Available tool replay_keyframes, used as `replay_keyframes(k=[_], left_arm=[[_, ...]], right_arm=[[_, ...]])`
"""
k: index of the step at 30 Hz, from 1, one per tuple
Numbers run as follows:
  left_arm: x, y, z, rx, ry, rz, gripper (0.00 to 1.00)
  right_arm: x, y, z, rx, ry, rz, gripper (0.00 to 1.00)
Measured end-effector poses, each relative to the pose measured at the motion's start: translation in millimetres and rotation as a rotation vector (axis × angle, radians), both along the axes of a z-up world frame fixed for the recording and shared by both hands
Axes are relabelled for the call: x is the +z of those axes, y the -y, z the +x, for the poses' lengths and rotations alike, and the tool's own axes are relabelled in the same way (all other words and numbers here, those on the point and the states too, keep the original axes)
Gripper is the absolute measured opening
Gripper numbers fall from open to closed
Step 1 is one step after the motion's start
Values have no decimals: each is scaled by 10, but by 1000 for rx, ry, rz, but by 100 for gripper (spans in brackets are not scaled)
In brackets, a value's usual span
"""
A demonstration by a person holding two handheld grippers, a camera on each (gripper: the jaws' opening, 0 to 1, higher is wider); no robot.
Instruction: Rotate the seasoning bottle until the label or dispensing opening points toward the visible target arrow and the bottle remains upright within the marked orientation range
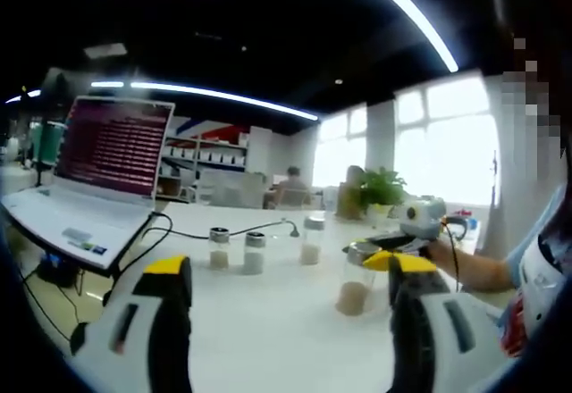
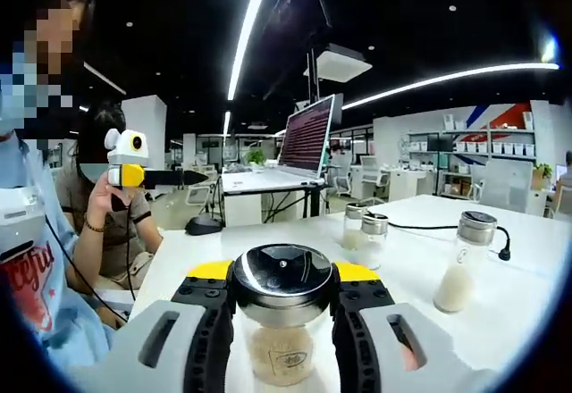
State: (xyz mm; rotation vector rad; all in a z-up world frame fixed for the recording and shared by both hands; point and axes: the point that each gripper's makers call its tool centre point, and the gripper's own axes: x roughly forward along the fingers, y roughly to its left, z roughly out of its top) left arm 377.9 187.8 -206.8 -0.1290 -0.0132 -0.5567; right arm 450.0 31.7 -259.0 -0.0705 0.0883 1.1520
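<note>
Raised off the table [image 1: 268, 313] beside the laptop [image 1: 98, 179], the left tool [image 1: 290, 277] is held level with its jaws wide apart and nothing between them, looking past two small shakers [image 1: 237, 250] and a taller bottle [image 1: 311, 241]. Further right in the left gripper view, the seasoning bottle [image 1: 356, 288] stands upright on the white table, and the right tool [image 2: 281, 299], reached in low from the person's side, is clamped on it just beneath the shiny lid [image 2: 281, 275], one jaw at each side.
</note>
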Motion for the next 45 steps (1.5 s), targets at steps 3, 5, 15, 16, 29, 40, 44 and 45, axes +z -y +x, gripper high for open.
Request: replay_keyframes(k=[3, 5, 15, 16, 29, 40, 44, 45], left_arm=[[-28, -21, 17, 22, 0, 25, 100], [-29, -24, 18, 19, -5, 18, 100], [-13, -62, 13, 27, 4, 7, 100], [-6, -64, 9, 27, 8, 7, 100], [14, -72, 33, 23, 2, -7, 100], [17, -68, 42, 25, -2, -12, 100], [48, -86, 46, 27, 19, -9, 100], [48, -94, 47, 29, 18, -10, 100]], right_arm=[[0, 3, 10, -17, -2, -5, 41], [-3, 5, 15, -32, -3, -6, 41], [-7, 22, 26, -120, 7, 7, 41], [-5, 23, 31, -125, 6, 6, 41], [13, 30, 78, -183, 10, 13, 41], [23, 24, 113, -251, 22, 23, 41], [21, 21, 113, -270, 30, 30, 41], [20, 21, 114, -276, 31, 30, 41]])
